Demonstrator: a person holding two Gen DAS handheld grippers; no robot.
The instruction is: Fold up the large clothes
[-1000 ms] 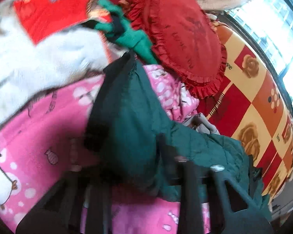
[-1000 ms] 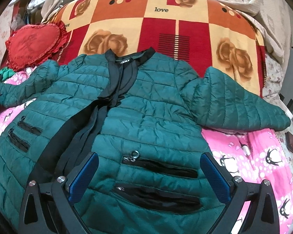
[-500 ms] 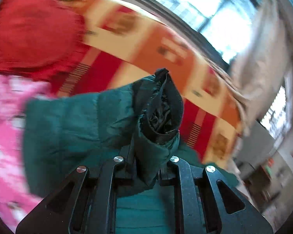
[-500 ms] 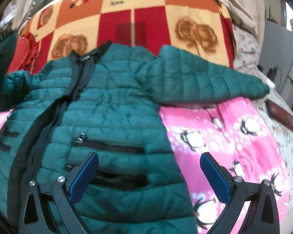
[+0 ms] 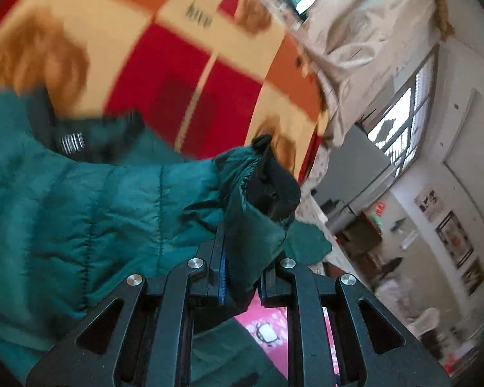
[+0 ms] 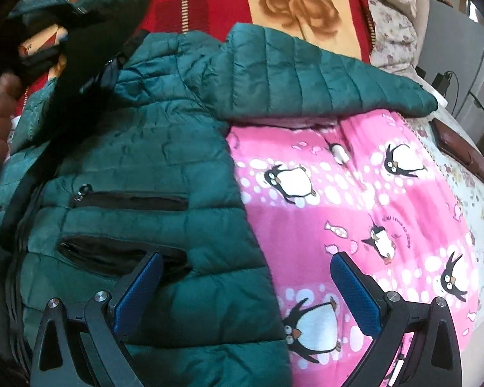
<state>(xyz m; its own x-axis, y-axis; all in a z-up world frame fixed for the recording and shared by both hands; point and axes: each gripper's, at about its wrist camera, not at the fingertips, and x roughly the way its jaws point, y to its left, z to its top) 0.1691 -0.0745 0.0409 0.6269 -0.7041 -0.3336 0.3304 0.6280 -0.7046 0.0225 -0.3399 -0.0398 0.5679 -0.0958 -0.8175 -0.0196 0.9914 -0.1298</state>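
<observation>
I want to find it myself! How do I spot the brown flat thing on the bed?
Find the pink penguin blanket. Past its far right edge, on the pale flowered sheet, lies the brown wallet. It is the only dark, flat, hard-looking thing there.

This is a lived-in bedroom in a home. A bed takes up most of the view, spread with a pink penguin-print blanket [image 6: 355,213] and a checked blanket [image 5: 177,74] in red, orange and cream with roses and the word "love". A floral sheet [image 6: 468,193] shows at the bed's edge, with a dark wallet-like case [image 6: 461,148] lying on it. Pale curtains [image 5: 364,35] hang by a barred window [image 5: 400,125]. Framed pictures [image 5: 455,242] hang on a white wall, and household clutter fills the blurred far corner. A charger and cable [image 6: 445,80] sit beside the bed.
</observation>
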